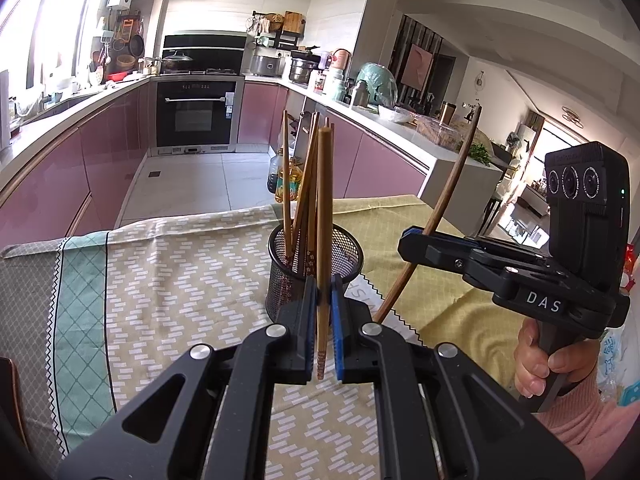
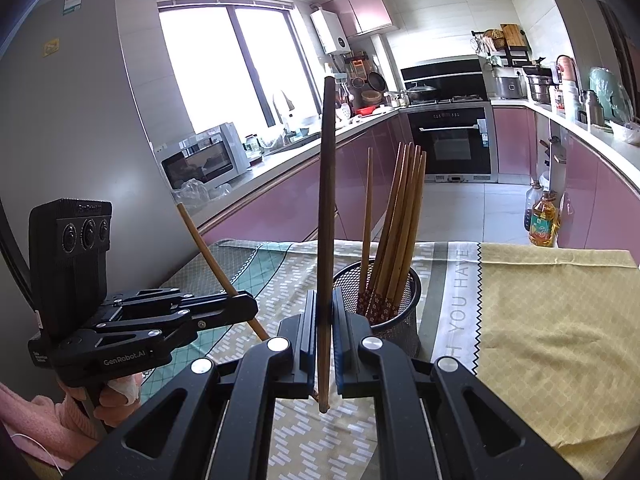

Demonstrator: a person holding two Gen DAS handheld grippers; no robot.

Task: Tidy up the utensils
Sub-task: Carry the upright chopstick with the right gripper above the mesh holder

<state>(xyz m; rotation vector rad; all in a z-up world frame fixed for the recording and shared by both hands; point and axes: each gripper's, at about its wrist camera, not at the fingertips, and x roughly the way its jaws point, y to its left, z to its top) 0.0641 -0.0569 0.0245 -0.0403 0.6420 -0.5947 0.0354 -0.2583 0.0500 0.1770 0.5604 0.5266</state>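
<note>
A black mesh cup (image 1: pixel 340 272) stands on the table with several wooden chopsticks (image 1: pixel 298 196) upright in it; it also shows in the right wrist view (image 2: pixel 400 316). My left gripper (image 1: pixel 323 320) is shut on a light wooden chopstick (image 1: pixel 325 208), held upright just in front of the cup. My right gripper (image 2: pixel 323 328) is shut on a darker chopstick (image 2: pixel 327 216), held upright to the left of the cup. The right gripper also shows in the left wrist view (image 1: pixel 412 246), to the right of the cup, with its chopstick (image 1: pixel 448 196).
The table is covered by a patterned cloth (image 1: pixel 168 280) and a yellow cloth (image 2: pixel 560 320). Oil bottles (image 2: pixel 542 220) stand on the floor past the table's far edge. Pink kitchen cabinets and an oven (image 1: pixel 196 116) lie beyond.
</note>
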